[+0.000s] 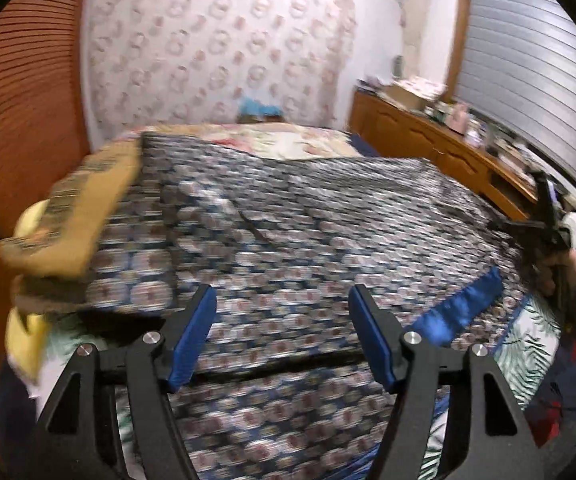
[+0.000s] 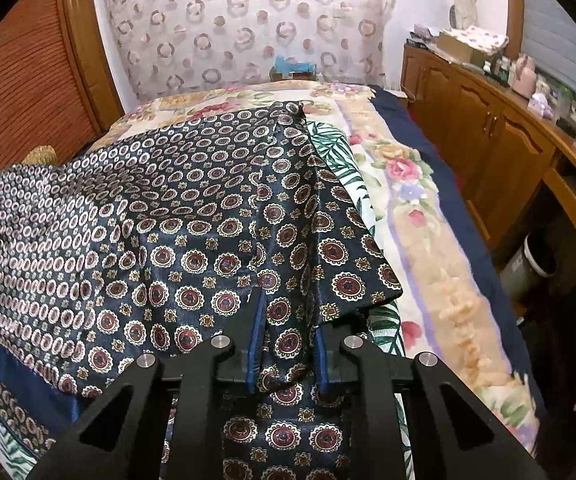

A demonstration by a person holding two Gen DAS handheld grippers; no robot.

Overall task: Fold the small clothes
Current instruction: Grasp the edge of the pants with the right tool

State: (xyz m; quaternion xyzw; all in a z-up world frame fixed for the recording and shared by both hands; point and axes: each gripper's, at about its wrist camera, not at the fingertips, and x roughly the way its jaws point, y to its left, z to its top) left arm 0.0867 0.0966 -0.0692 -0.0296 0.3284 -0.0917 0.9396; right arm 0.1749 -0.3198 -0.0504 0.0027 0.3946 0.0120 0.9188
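A dark navy satin garment (image 2: 191,216) printed with red and cream medallions lies spread over the bed; it also fills the left wrist view (image 1: 288,240), blurred. A plain blue lining strip (image 1: 456,308) shows at its near right edge. My right gripper (image 2: 288,320) is shut on a fold of the garment's near right edge, cloth bunched between the blue pads. My left gripper (image 1: 281,308) is open and empty, hovering above the garment's near edge. The right gripper (image 1: 544,228) also shows at the right of the left wrist view.
The bed carries a floral blanket (image 2: 428,216) and a leaf-print sheet (image 2: 340,156). A yellowish folded cloth or cushion (image 1: 75,216) sits at the left. Wooden cabinets (image 2: 500,140) with clutter run along the right. A louvred wooden door (image 2: 19,80) is on the left.
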